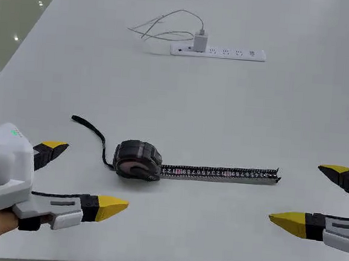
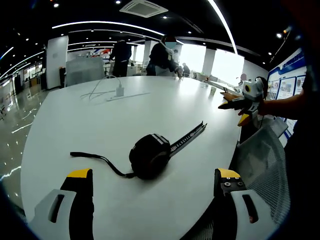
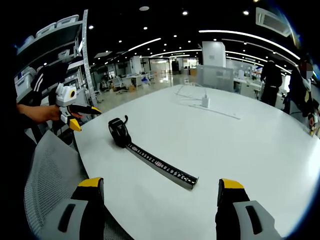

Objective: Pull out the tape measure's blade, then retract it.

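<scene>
Tape measure (image 1: 137,159) lies on the white table (image 1: 225,98) just beyond two wide-open grippers, the left gripper (image 1: 97,176) nearer its black case (image 2: 149,156), the right gripper (image 1: 295,193) nearer the tip of the drawn-out blade (image 1: 219,173), which runs left to right across the person's front, a power strip (image 1: 220,52) well behind.

A big white table (image 1: 284,115) in an open-plan office hall.
At its far side lay a white power strip (image 1: 218,52) with a charger (image 1: 200,42) plugged in and a loose cable (image 1: 149,26). Glossy floor (image 1: 14,21) shone to the left. Overhead ran long curved light strips (image 2: 100,22), round spotlights (image 3: 186,12) and a ceiling vent (image 2: 143,7). Bright windows (image 2: 227,65) stood far off, a grey mesh chair (image 3: 50,170) sat near the table's edge, and people (image 2: 161,57) stood beyond.
</scene>
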{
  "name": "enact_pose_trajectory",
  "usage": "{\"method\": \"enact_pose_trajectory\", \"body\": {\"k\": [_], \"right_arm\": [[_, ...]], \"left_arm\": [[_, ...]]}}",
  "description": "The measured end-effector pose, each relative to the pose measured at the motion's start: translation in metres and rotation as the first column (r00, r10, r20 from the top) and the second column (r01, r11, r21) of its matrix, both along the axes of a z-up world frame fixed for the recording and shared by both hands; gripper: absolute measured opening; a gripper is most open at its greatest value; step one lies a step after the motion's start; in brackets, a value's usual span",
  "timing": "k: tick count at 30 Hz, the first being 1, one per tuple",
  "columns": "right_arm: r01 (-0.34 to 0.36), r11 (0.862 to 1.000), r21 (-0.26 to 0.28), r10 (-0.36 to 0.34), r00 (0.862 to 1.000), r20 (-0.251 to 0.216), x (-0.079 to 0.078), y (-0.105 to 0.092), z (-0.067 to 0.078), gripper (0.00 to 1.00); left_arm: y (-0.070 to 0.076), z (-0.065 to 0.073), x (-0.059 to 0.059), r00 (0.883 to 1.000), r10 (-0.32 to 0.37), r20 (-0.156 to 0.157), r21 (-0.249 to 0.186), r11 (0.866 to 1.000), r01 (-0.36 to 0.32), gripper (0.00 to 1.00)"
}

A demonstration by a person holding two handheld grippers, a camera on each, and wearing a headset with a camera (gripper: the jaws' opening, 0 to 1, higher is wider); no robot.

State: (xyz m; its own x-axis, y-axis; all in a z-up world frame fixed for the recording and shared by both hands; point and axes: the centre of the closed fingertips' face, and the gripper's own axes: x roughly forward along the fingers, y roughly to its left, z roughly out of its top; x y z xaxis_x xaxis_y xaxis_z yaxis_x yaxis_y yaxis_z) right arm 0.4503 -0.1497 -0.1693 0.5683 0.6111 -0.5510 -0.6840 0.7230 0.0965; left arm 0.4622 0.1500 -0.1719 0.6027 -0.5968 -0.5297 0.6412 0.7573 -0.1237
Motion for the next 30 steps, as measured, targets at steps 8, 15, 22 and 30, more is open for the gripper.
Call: {"method": "enact_pose_trajectory", "body": {"k": [8, 15, 22, 30], "right_arm": [[0.009, 1.000, 0.008, -0.009, 1.000, 0.009, -0.0024, -0.0005, 0.0046, 0.98], [0.010, 1.000, 0.012, -0.010, 1.000, 0.012, -0.0045, 0.0001, 0.0059, 0.98], [0.011, 1.000, 0.010, -0.011, 1.000, 0.011, -0.0057, -0.0013, 0.0047, 0.97], [0.011, 1.000, 0.011, -0.011, 1.000, 0.013, -0.0055, -0.0017, 0.0058, 0.97]], "left_arm": [[0.0012, 0.0038, -0.0009, 1.000, 0.007, 0.008, -0.003, 1.000, -0.007, 0.99], [-0.0007, 0.0063, -0.0025, 1.000, 0.002, 0.013, -0.005, 1.000, -0.002, 0.99], [-0.0030, 0.0097, -0.0017, 1.000, -0.001, 0.029, -0.009, 1.000, 0.002, 0.99], [-0.0030, 0.0095, -0.0020, 1.000, -0.004, 0.026, -0.006, 1.000, 0.004, 0.99]]}}
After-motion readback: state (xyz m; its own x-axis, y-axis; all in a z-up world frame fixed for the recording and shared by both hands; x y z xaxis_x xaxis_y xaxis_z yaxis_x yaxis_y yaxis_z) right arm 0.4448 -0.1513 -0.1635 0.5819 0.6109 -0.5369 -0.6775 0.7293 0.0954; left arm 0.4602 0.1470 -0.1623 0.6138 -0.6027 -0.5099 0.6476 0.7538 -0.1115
